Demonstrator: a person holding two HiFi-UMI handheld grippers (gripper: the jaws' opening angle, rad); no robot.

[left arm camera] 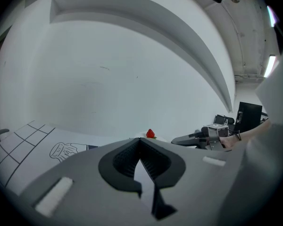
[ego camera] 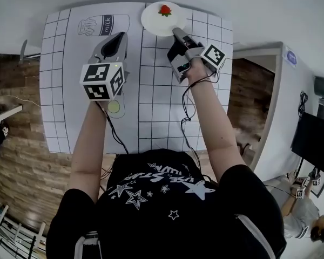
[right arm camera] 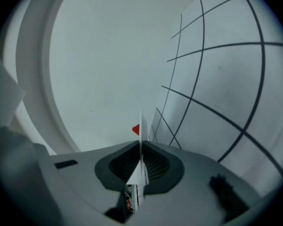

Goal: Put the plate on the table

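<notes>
A white plate (ego camera: 157,19) with a strawberry (ego camera: 164,9) on it sits over the far edge of the gridded mat (ego camera: 156,101). My right gripper (ego camera: 176,33) is shut on the plate's near right rim. In the right gripper view the plate's rim (right arm camera: 141,124) runs edge-on between the jaws of the right gripper (right arm camera: 141,149), with the strawberry (right arm camera: 136,130) just beyond. I cannot tell whether the plate rests on the mat. My left gripper (ego camera: 119,38) hovers over the milk drawing (ego camera: 100,25), shut and empty. In its own view the left gripper (left arm camera: 140,145) points toward the strawberry (left arm camera: 150,134).
A green circle (ego camera: 114,107) is printed on the mat under my left arm. The table ends at a white wall behind the plate. Wood floor lies to the left and right. Another person (ego camera: 305,209) stands at the lower right near a dark screen (ego camera: 313,142).
</notes>
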